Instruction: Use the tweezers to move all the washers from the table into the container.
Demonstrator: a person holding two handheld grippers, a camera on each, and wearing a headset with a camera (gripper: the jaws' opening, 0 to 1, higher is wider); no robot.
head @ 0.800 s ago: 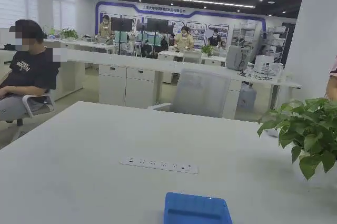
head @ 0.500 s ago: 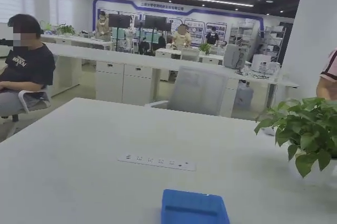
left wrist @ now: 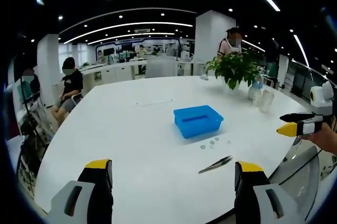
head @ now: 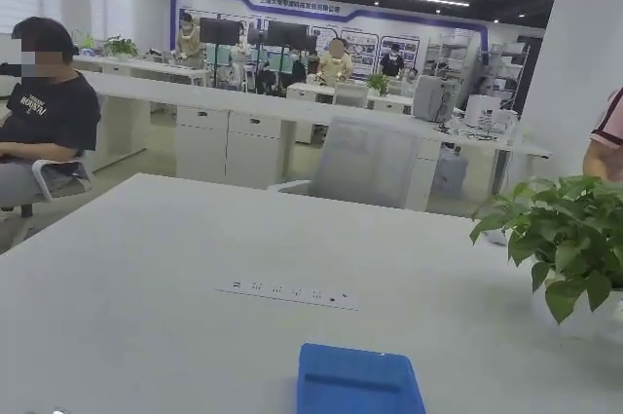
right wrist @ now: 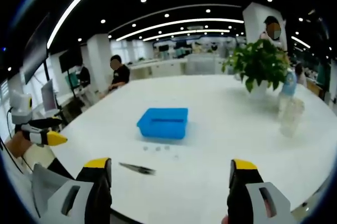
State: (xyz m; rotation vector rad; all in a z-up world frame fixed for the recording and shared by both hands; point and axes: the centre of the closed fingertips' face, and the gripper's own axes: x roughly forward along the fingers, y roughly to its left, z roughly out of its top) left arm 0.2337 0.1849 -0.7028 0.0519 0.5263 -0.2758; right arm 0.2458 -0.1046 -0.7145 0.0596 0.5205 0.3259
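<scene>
Blue container point(left wrist: 198, 120) sits on our white table point(left wrist: 131, 139).
We hold the left gripper point(left wrist: 172, 166) and right gripper point(right wrist: 170, 164) spread wide, empty; tweezers point(left wrist: 215, 164) lie near the washers point(left wrist: 211, 142).

left gripper point(left wrist: 172, 167): jaws wide apart. right gripper point(right wrist: 169, 164): same, jaws wide. Each is well off to the other's side, both pointing forward, with a hand point(left wrist: 325, 138) behind the right one.

White table point(left wrist: 121, 139): blue container point(left wrist: 198, 120) centre; washers point(left wrist: 212, 142) loose just near side; tweezers point(left wrist: 216, 164) nearer still; left gripper point(left wrist: 172, 167) jaws wide apart, empty.
</scene>
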